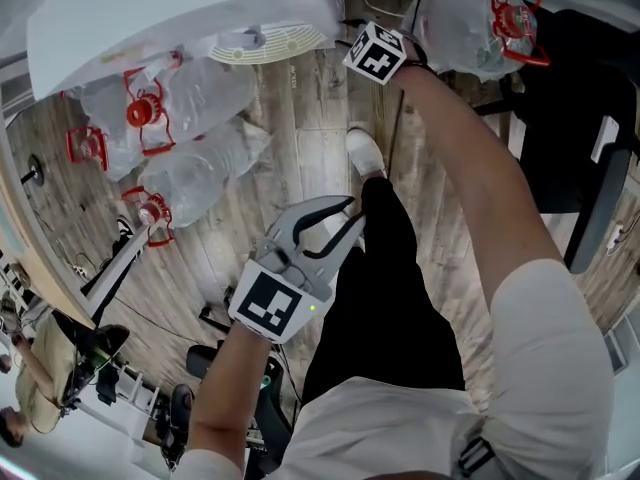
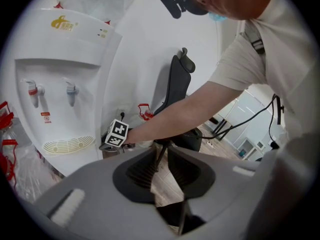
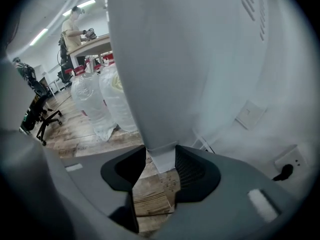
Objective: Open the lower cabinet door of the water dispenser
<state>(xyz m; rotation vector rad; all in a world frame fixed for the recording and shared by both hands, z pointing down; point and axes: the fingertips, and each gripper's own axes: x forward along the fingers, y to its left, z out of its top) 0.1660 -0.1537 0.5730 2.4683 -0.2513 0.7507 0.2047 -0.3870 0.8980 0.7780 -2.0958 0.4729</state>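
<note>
The white water dispenser (image 1: 150, 18) stands at the top of the head view, its drip tray (image 1: 265, 43) facing me. In the left gripper view the dispenser (image 2: 60, 84) shows its two taps, and the right gripper's marker cube (image 2: 116, 134) sits low beside its cabinet. My right gripper (image 3: 161, 160) is open, and the bottom corner of a white panel (image 3: 164, 156) of the dispenser lies between its pads. Only that gripper's cube (image 1: 378, 51) shows from above. My left gripper (image 1: 340, 218) hangs open and holds nothing over my leg, away from the dispenser.
Several large clear water bottles with red handles (image 1: 180, 98) lie on the wooden floor left of the dispenser, another (image 1: 470, 18) to its right. A black office chair (image 1: 580, 118) stands at the right. My shoe (image 1: 365, 153) is near the dispenser's base. A wall socket (image 3: 285, 170) is close.
</note>
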